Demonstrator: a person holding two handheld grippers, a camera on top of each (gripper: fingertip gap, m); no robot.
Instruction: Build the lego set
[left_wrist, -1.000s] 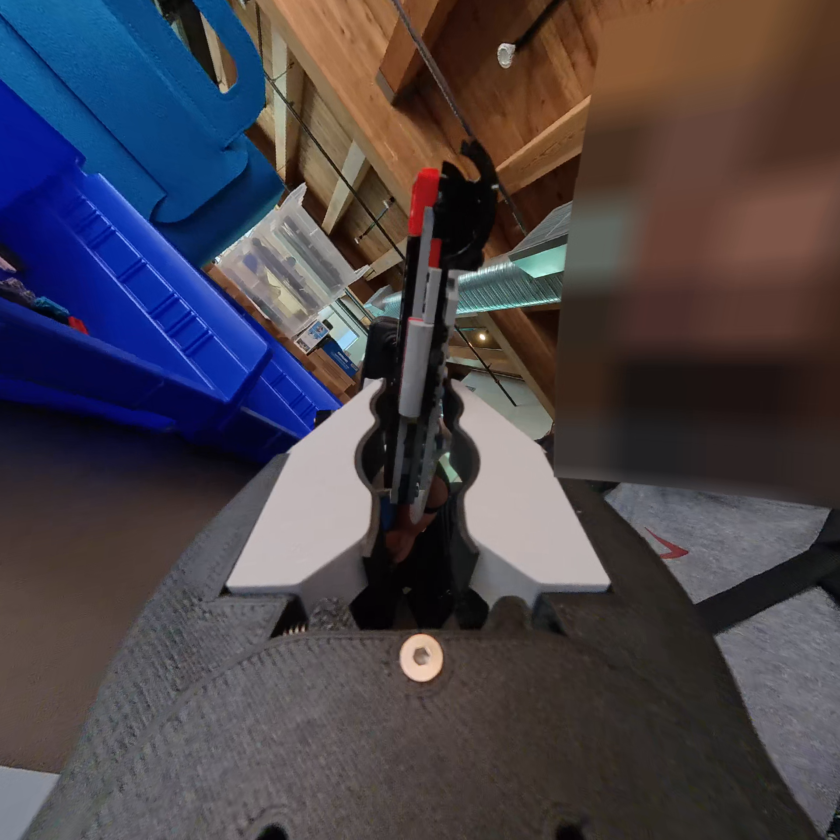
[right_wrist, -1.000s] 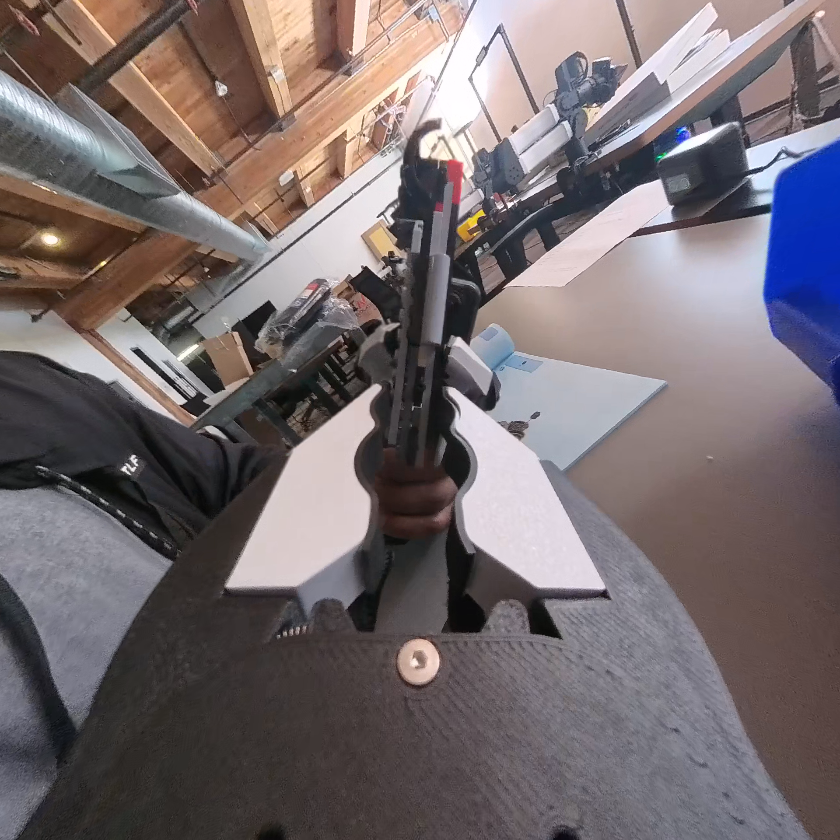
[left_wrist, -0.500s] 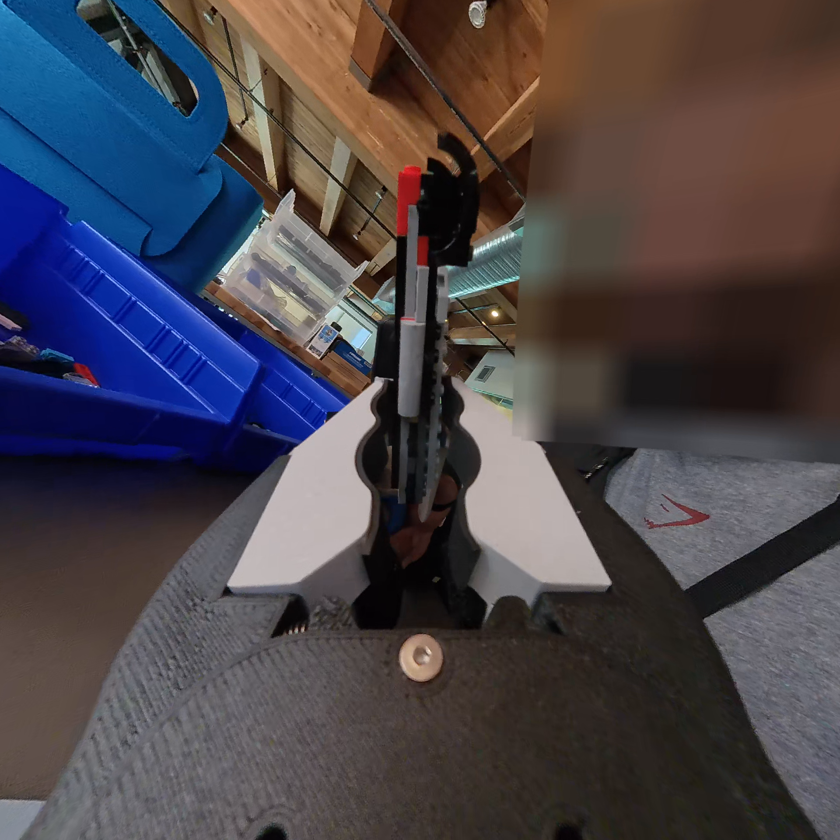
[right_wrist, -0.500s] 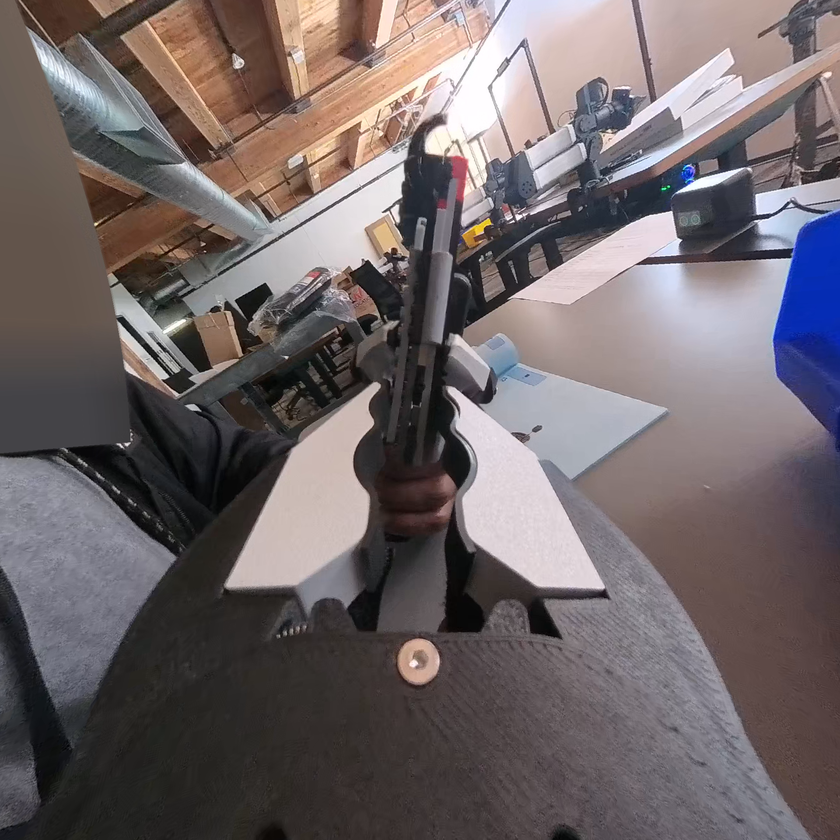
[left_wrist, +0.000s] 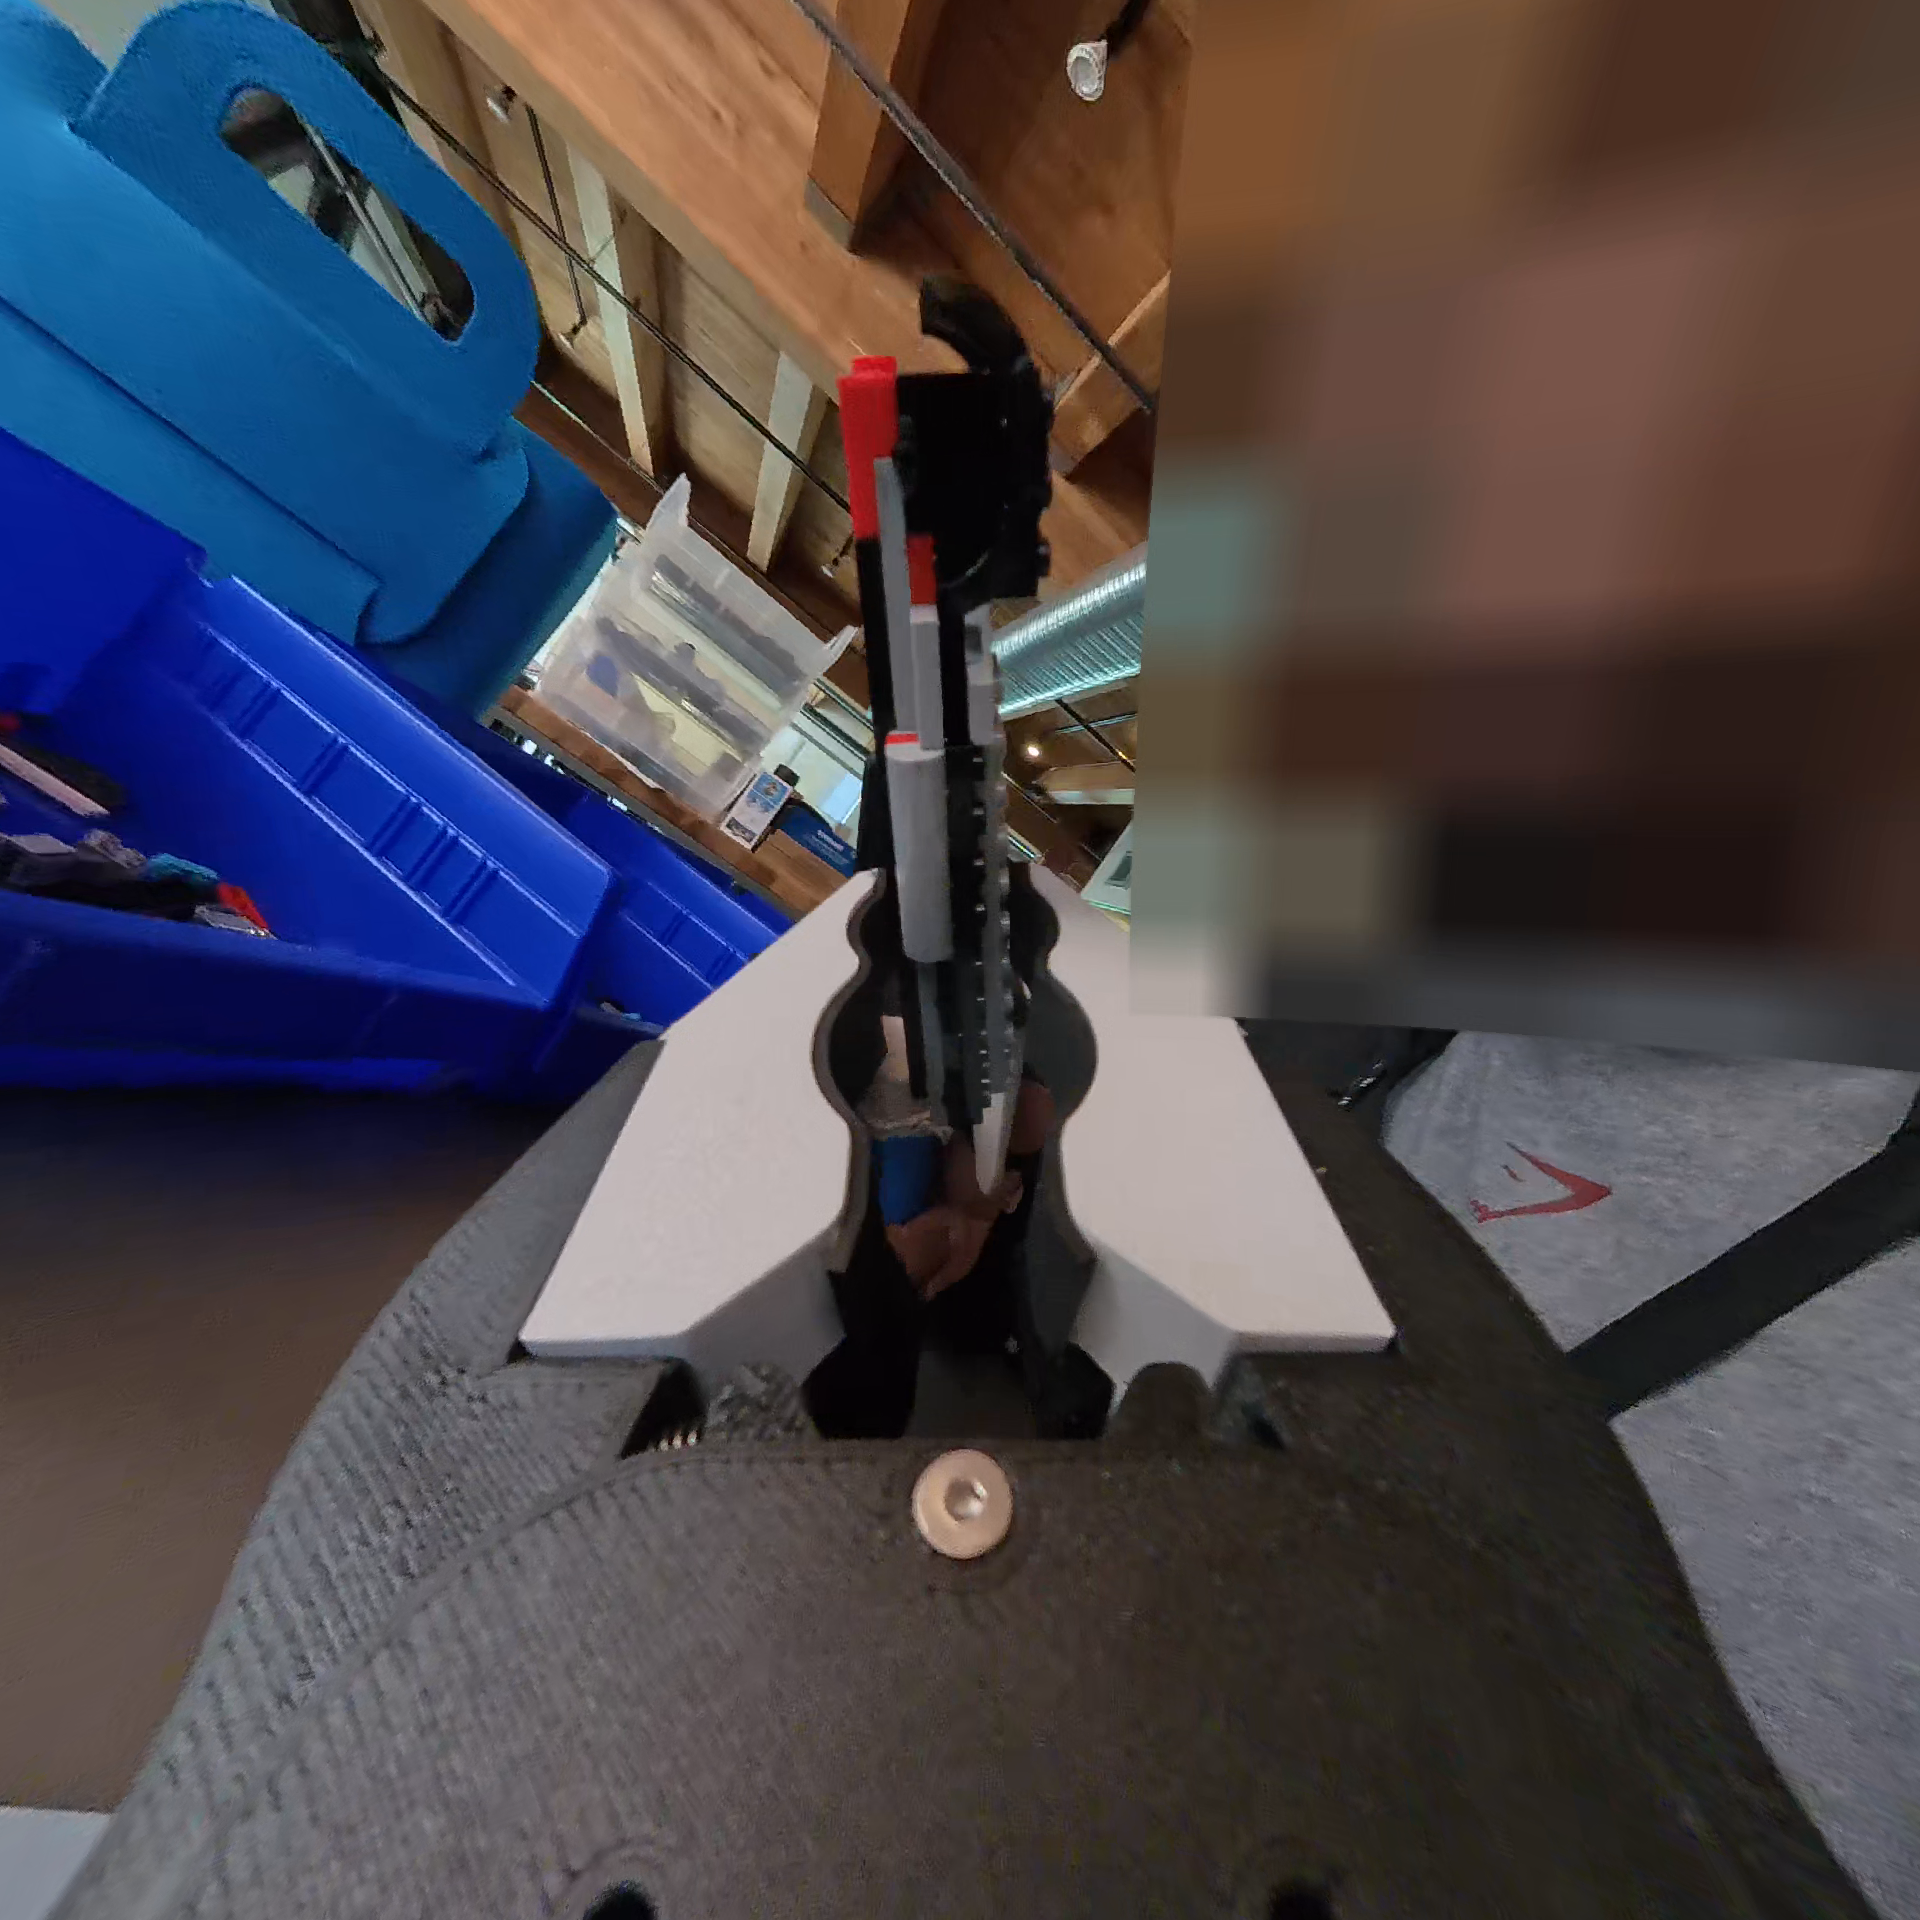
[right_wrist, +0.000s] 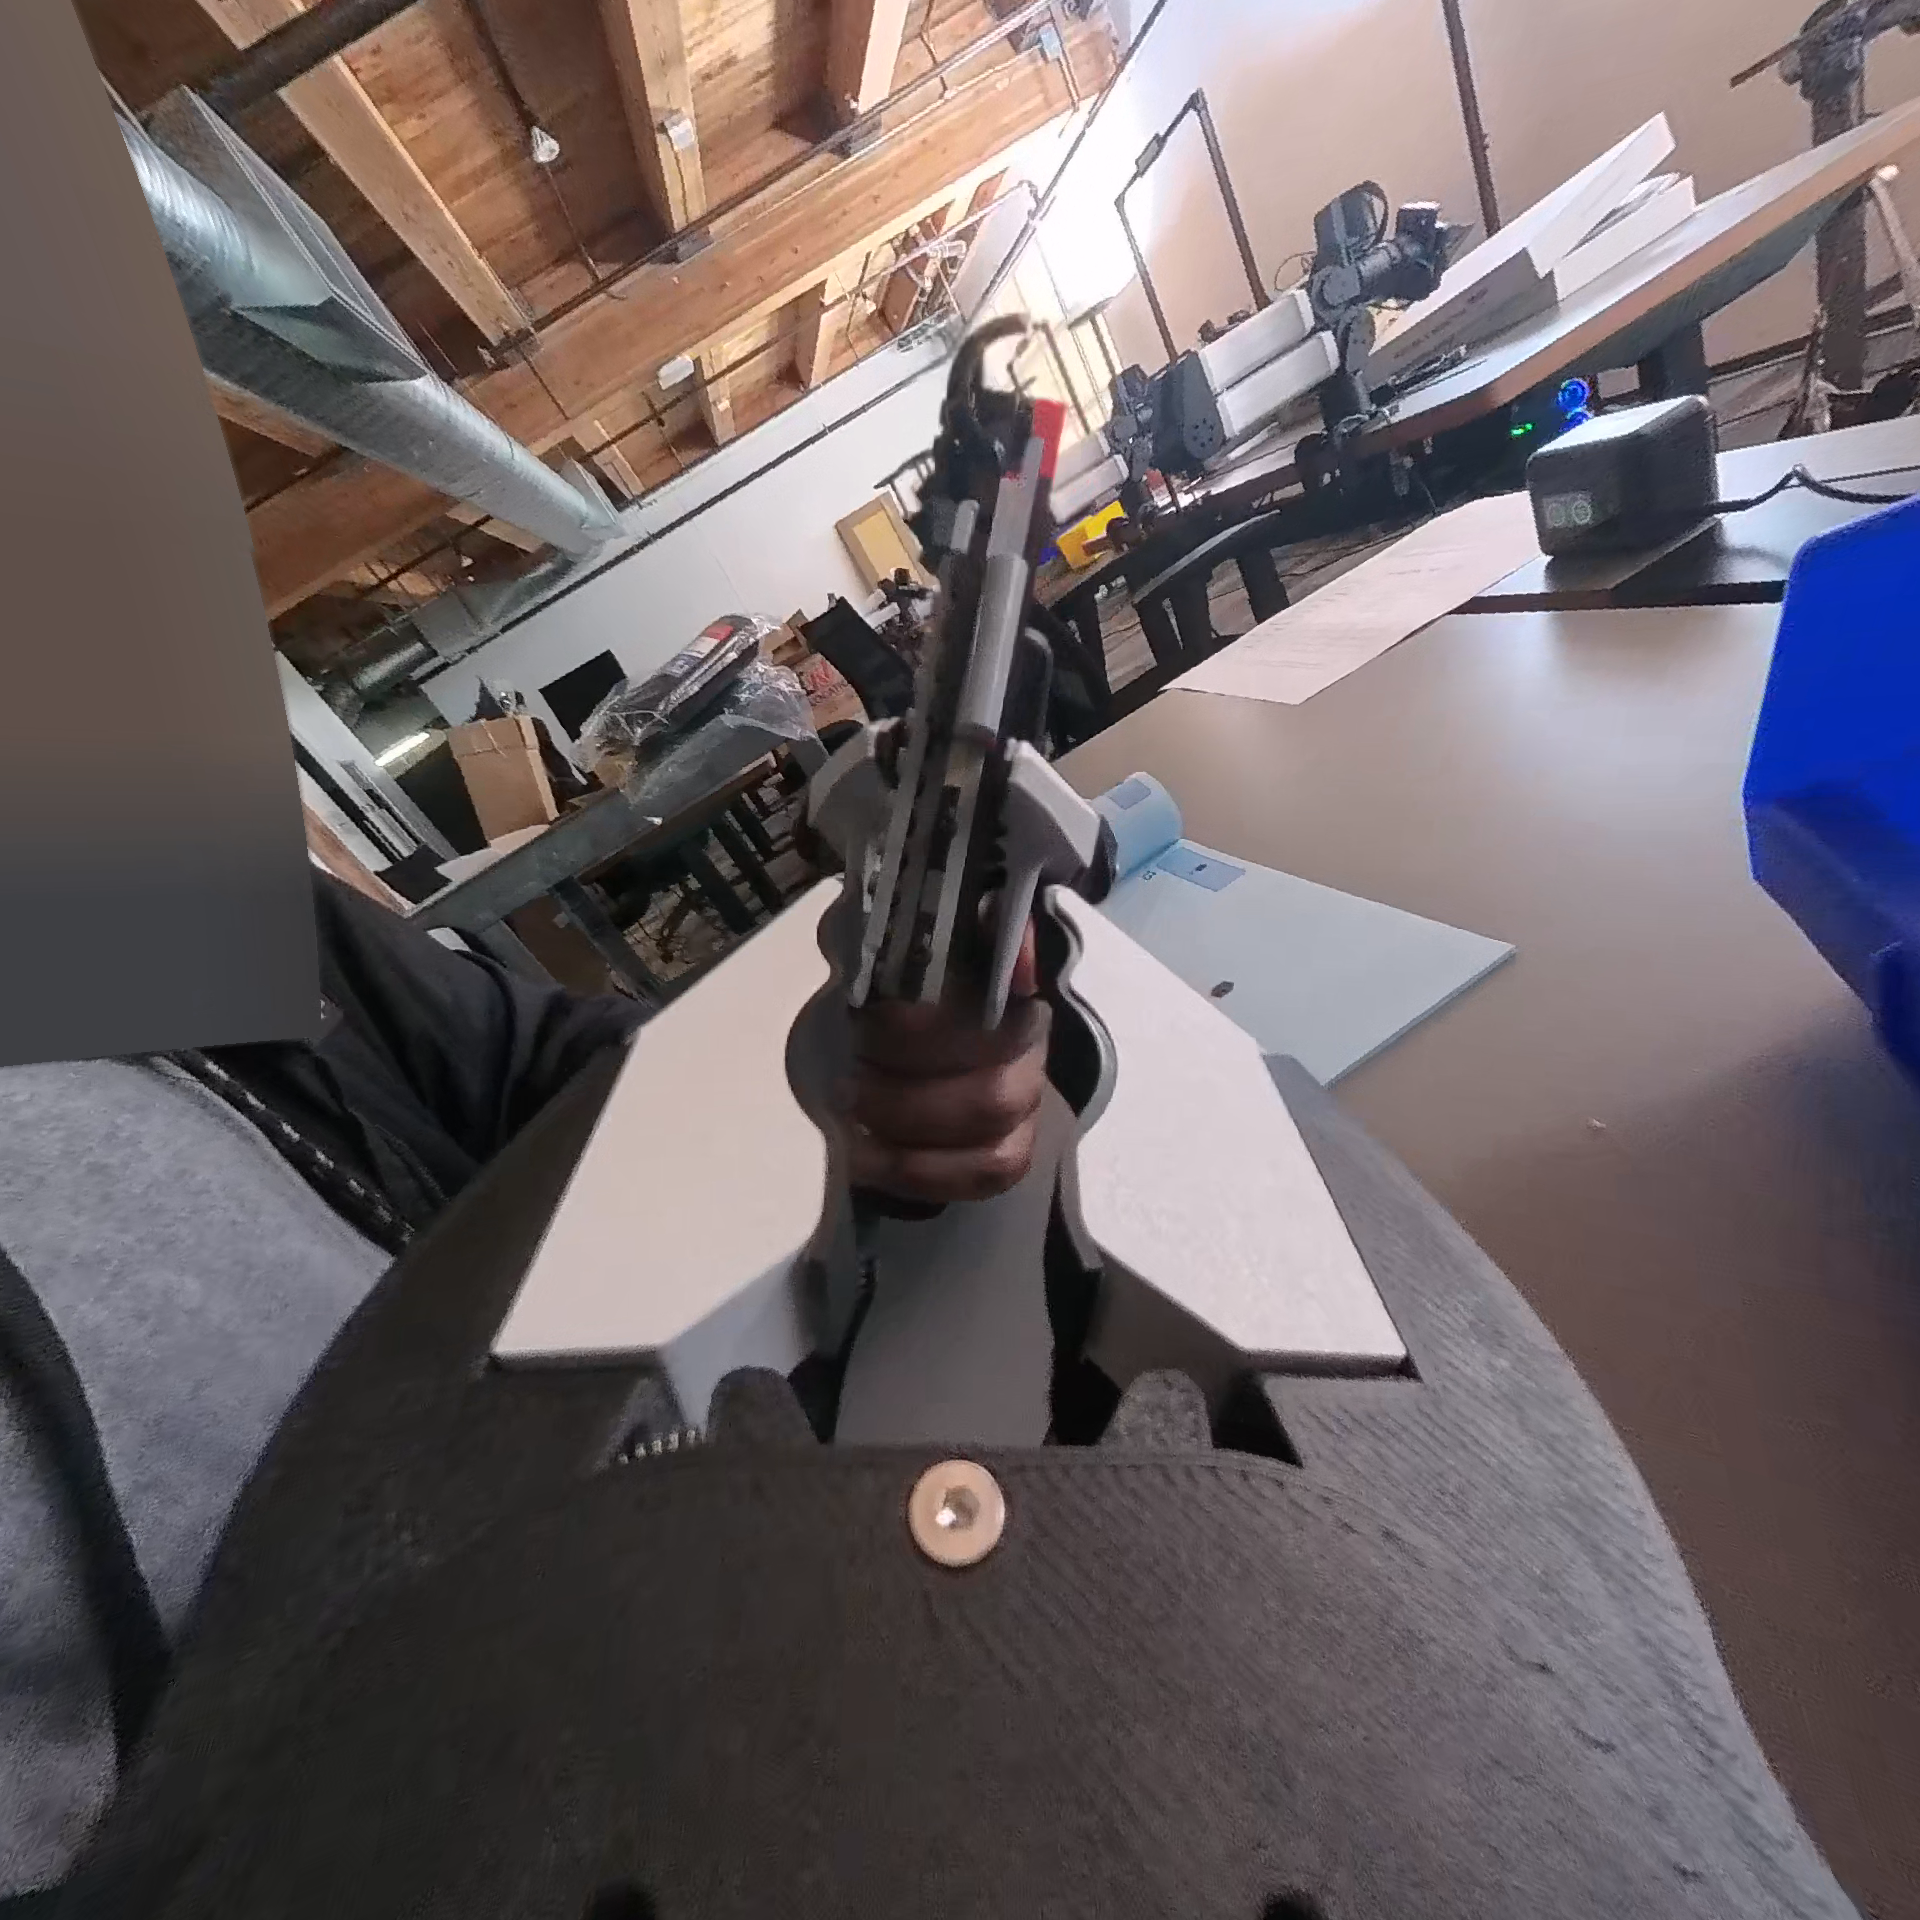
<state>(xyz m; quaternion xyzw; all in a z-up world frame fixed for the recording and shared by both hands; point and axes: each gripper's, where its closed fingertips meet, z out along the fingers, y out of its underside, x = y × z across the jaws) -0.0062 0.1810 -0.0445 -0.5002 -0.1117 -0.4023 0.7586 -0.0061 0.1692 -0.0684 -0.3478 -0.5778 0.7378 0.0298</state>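
We hold the half-built lego assembly (left_wrist: 951, 790) aloft, left claw (left_wrist: 954, 914) and right claw (right_wrist: 948, 935) both clamped on it; next needs another piece from the blue bin (left_wrist: 343, 831).

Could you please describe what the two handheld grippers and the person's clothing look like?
Each gripper, left gripper and right gripper, has a dark textured body with one silver screw and two pale grey fingers with scalloped inner edges. The person wears a grey top with a black strap.

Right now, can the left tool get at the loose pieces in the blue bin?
Probably not: the left tool is shut on the lego build, though the blue bin lies open to its left.
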